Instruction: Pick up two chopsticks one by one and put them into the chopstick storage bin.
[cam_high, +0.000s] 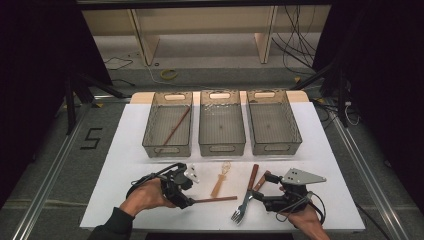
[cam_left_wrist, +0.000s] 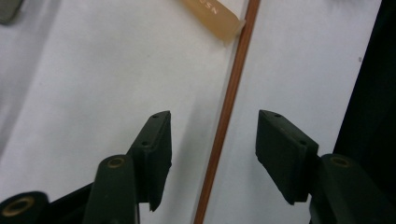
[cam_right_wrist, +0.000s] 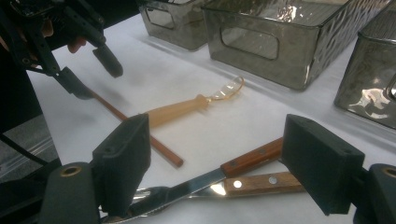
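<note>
Wooden chopstick lies between left claw pads (untouched, gaps either side).

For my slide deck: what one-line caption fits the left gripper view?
Left tool straddles a thin reddish-brown wooden chopstick on the white table, pads not yet touching it.

Between my black left gripper runs a reddish-brown chopstick on the white table. Beside it, a translucent amber whisk; my right gripper frames brown wooden-handled, silver cutlery.
</note>
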